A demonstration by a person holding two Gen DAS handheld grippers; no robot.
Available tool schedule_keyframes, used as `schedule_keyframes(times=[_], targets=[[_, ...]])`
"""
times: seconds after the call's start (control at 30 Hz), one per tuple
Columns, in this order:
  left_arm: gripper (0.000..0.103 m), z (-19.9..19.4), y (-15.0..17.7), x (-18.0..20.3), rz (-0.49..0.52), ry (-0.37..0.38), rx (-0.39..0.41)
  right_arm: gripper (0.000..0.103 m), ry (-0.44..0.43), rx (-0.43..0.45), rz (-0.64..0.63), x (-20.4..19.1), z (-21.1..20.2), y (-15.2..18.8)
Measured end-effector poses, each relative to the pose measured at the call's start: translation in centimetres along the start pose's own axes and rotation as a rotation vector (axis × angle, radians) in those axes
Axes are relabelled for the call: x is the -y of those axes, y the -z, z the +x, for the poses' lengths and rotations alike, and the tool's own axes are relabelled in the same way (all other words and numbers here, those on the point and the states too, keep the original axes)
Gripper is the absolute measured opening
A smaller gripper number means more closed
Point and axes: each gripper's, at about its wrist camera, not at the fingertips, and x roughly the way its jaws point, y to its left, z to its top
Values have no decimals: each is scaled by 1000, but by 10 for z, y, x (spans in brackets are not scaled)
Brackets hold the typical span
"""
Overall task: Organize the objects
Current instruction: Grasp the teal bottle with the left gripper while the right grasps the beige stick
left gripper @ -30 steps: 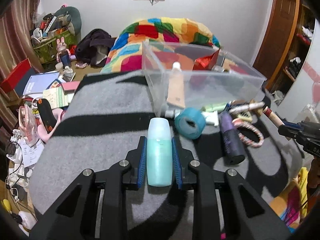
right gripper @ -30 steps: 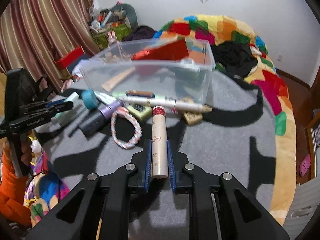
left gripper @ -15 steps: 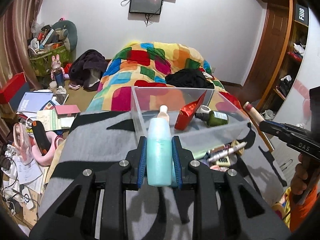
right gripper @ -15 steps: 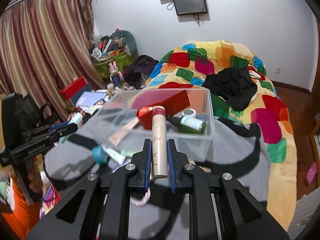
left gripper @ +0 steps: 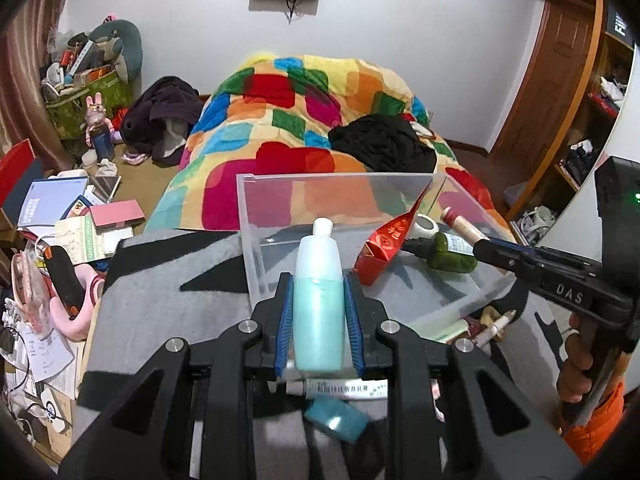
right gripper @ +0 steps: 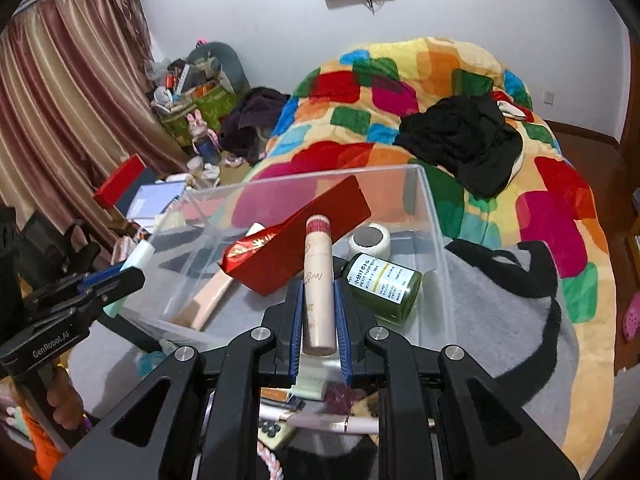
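Claws were seen clenched in both wrist views, each on its own item. In the left wrist view, the left claw [left gripper: 319, 322] was clamped on a turquoise bottle [left gripper: 319, 304], held upright with its white cap toward 12 o'clock, over the near corner of the clear plastic bin [left gripper: 256, 240]. Beneath that claw, toward 6 o'clock, a white tube [left gripper: 340, 387] and a teal tape roll [left gripper: 338, 418] were left lying on the grey-and-black blanket [left gripper: 160, 304] that covered the bed. In the right wrist view, the right claw [right gripper: 319, 322] was clamped on a beige cosmetic tube [right gripper: 318, 288], its red-banded end pointed toward 12 o'clock over the bin's interior. Under this claw, at 6 o'clock, a pinkish pen [right gripper: 332, 424] and other small clutter were seen on the blanket outside the bin.

Inside the bin, a red packet [right gripper: 288, 248] was propped at an angle, just beyond the beige tube's tip. At 2 o'clock from the right claw, a dark green bottle [right gripper: 384, 288] was laid on its side, with a white tape roll [right gripper: 368, 240] just behind it. At 9 o'clock, a flat beige tube [right gripper: 208, 300] was laid along the bin floor. Beyond the bin, a multicoloured quilt [right gripper: 400, 92] with black clothing [right gripper: 464, 140] on it was spread toward the far wall.
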Motion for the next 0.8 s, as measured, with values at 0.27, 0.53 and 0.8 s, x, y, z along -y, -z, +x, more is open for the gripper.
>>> schedule_keyframes(times=[0.27, 0.53, 0.8], targets=[[24, 19, -4, 3, 13, -2, -43, 14, 20, -49, -41, -8, 18, 0], [24, 22, -5, 7, 25, 17, -65, 14, 53, -74, -91, -19, 24, -2], [30, 10, -2, 7, 21, 41, -55, 21, 53, -58, -99, -20, 8, 2]])
